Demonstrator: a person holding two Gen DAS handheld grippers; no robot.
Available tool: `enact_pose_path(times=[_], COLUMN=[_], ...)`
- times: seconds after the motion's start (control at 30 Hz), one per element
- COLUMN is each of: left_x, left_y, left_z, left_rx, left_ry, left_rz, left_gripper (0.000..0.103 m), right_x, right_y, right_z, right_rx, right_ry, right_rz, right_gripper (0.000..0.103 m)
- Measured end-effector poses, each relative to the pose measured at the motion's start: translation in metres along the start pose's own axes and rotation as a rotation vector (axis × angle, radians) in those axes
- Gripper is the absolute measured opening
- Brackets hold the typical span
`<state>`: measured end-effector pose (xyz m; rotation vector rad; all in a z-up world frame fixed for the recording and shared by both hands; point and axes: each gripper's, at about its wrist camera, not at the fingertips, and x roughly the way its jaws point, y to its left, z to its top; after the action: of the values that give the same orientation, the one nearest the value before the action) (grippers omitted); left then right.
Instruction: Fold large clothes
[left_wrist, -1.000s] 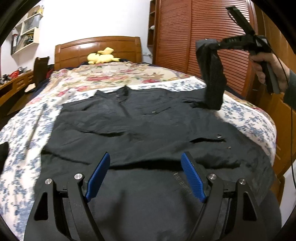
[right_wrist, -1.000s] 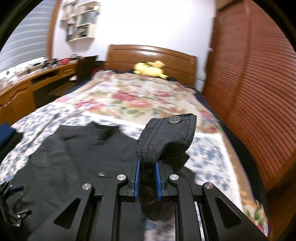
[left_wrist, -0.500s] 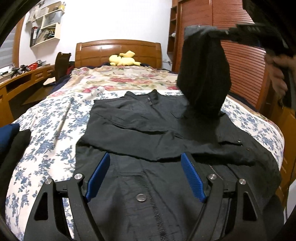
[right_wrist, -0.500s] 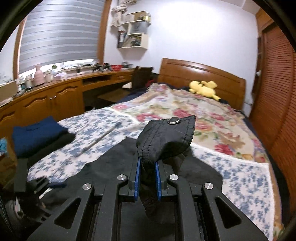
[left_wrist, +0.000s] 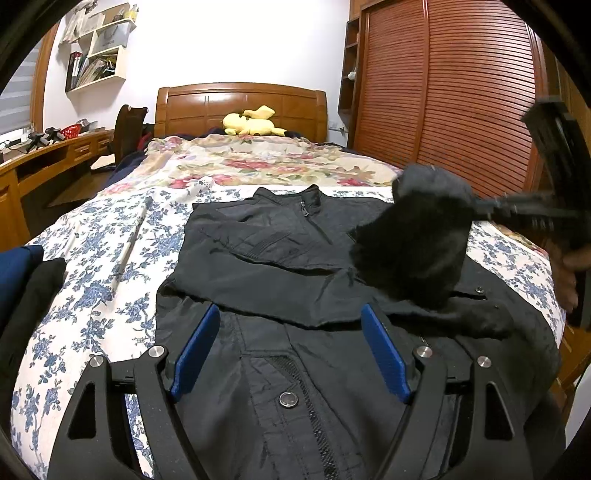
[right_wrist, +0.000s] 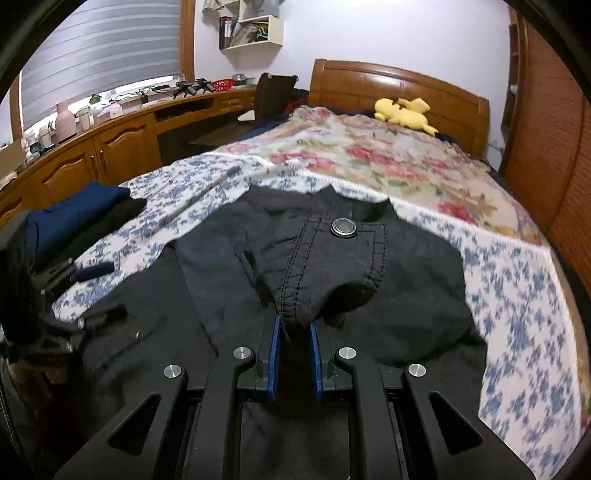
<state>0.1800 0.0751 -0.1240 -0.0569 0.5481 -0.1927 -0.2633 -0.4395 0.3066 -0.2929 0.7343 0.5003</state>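
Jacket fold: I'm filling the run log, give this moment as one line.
phase: folding sleeve inward | right gripper: shut on sleeve cuff | left gripper: open, empty, over black jacket | surface: bed

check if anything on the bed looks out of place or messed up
Nothing looks damaged or spilled. The black jacket lies fairly flat on the bed, one sleeve already folded across its chest. Its other sleeve's cuff is pinched in the right gripper, raised mid-fold. The left gripper hovers open over the hem.
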Motion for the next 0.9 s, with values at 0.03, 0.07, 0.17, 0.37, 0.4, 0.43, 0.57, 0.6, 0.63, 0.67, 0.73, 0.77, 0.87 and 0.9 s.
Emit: enact_pose_path(times=[0.03, 0.07, 0.17, 0.37, 0.4, 0.43, 0.57, 0.6, 0.63, 0.67, 0.73, 0.77, 0.87, 0.9], left_x=[0.001, 0.001, 0.003, -0.003, -0.003, -0.003, -0.003, -0.003, -0.004, -0.004, -0.005, -0.005, -0.006, -0.006], left_y=[0.0, -0.001, 0.0, 0.013, 0.015, 0.017, 0.023, 0.023, 0.024, 0.024, 0.025, 0.025, 0.026, 0.027], left_z=[0.0, 0.001, 0.0, 0.0, 0.0, 0.0, -0.002, -0.002, -0.002, -0.002, -0.003, -0.003, -0.004, -0.003], left_rx=[0.0, 0.001, 0.017, -0.019, -0.025, -0.029, -0.043, -0.043, -0.043, -0.042, -0.042, -0.043, -0.046, -0.046], left_ry=[0.0, 0.001, -0.001, -0.011, -0.012, -0.012, -0.008, -0.008, -0.009, -0.01, -0.01, -0.011, -0.012, -0.012], left_rz=[0.002, 0.004, 0.025, 0.038, 0.04, 0.041, 0.047, 0.048, 0.048, 0.049, 0.051, 0.052, 0.052, 0.053], left_gripper=[0.08, 0.08, 0.08, 0.08, 0.08, 0.08, 0.08, 0.08, 0.08, 0.08, 0.08, 0.08, 0.08, 0.08], right_x=[0.002, 0.007, 0.009, 0.002, 0.0, 0.001, 0.004, 0.01, 0.014, 0.019, 0.027, 0.031, 0.046, 0.052], right_y=[0.001, 0.004, 0.033, 0.046, 0.048, 0.049, 0.043, 0.04, 0.036, 0.032, 0.025, 0.021, 0.012, 0.009], right_z=[-0.005, -0.006, -0.003, 0.002, 0.002, 0.001, -0.002, -0.007, -0.008, -0.01, -0.011, -0.011, -0.009, -0.008], right_rx=[0.003, 0.003, 0.013, -0.008, -0.009, -0.013, -0.02, -0.017, -0.01, 0.001, 0.019, 0.031, 0.061, 0.071], right_ry=[0.005, 0.01, 0.024, 0.032, 0.028, 0.025, 0.014, 0.015, 0.019, 0.023, 0.031, 0.032, 0.041, 0.046], right_rz=[0.004, 0.008, 0.028, 0.061, 0.068, 0.065, 0.051, 0.042, 0.034, 0.028, 0.015, 0.008, -0.015, -0.021], right_gripper=[0.014, 0.014, 0.017, 0.045, 0.047, 0.048, 0.049, 0.049, 0.049, 0.049, 0.049, 0.049, 0.049, 0.049])
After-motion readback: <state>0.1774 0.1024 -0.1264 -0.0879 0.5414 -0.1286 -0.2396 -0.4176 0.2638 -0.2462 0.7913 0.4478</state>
